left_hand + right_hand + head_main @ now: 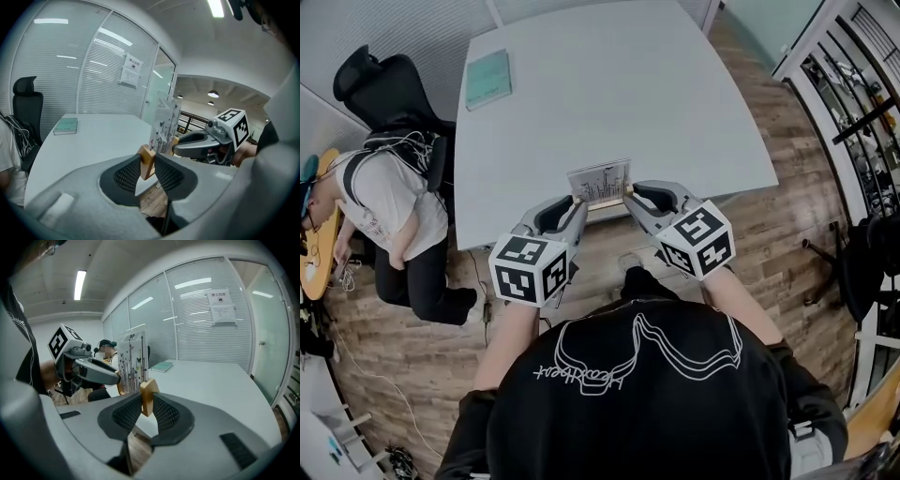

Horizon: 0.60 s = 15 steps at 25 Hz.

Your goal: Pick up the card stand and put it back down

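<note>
Both tongs are on it: your left gripper (pixel 577 201) has its jaws pinching one end of the light wooden base of the card stand (pixel 600 184), a clear upright panel with a printed card of dark stems and butterflies inside. Your right gripper (pixel 629 195) pinches the opposite end of that same base. In the left gripper view the dark ribbed pads (pixel 127 174) press against both sides of the wooden block, and the right gripper view shows the same – wood squeezed between two pads, no gap on either side. The card stand sits upright at the near edge of the large white table (pixel 609 84), roughly at the middle of that edge, with the panel standing straight between your two grippers. Whether the base rests on the table or hangs just above it cannot be made out from any view. Far across the table, near its back left corner, lies a thin teal book (pixel 488 79), flat and well apart from the stand. Beyond the table's left side stands a black high-backed office chair (pixel 380 89), and nearer along that side a seated person in a white shirt and dark trousers (pixel 389 192) leans away from the table. Brown wood-plank flooring (pixel 769 244) runs along the table's right and near sides.
</note>
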Motion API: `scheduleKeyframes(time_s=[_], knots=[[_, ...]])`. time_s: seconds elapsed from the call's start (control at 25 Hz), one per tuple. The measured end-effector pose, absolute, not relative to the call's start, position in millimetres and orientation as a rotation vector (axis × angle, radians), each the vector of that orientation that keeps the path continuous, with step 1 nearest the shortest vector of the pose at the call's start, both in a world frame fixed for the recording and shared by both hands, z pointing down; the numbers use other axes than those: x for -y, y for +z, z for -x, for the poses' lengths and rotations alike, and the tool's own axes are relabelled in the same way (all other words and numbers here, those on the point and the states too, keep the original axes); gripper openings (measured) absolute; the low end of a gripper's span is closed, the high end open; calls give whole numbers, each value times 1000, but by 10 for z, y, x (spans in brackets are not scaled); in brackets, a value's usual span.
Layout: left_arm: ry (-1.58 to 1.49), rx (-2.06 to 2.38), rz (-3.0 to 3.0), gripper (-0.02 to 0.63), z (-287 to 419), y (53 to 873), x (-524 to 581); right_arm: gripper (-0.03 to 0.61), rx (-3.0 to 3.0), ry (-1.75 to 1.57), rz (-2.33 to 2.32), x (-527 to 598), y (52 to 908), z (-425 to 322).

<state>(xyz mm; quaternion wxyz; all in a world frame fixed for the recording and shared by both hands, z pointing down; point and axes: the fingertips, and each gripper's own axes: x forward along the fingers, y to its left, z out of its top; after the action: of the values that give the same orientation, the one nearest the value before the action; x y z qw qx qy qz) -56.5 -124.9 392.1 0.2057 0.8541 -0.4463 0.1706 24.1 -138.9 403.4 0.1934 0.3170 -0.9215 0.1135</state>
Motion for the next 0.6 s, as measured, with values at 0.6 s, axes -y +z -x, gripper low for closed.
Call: scheduleKeyframes(time_s=[0.6], knots=[[519,1246,-2358,98,387,4353,2065,77,2537,356,-892,2242,4472,-411]])
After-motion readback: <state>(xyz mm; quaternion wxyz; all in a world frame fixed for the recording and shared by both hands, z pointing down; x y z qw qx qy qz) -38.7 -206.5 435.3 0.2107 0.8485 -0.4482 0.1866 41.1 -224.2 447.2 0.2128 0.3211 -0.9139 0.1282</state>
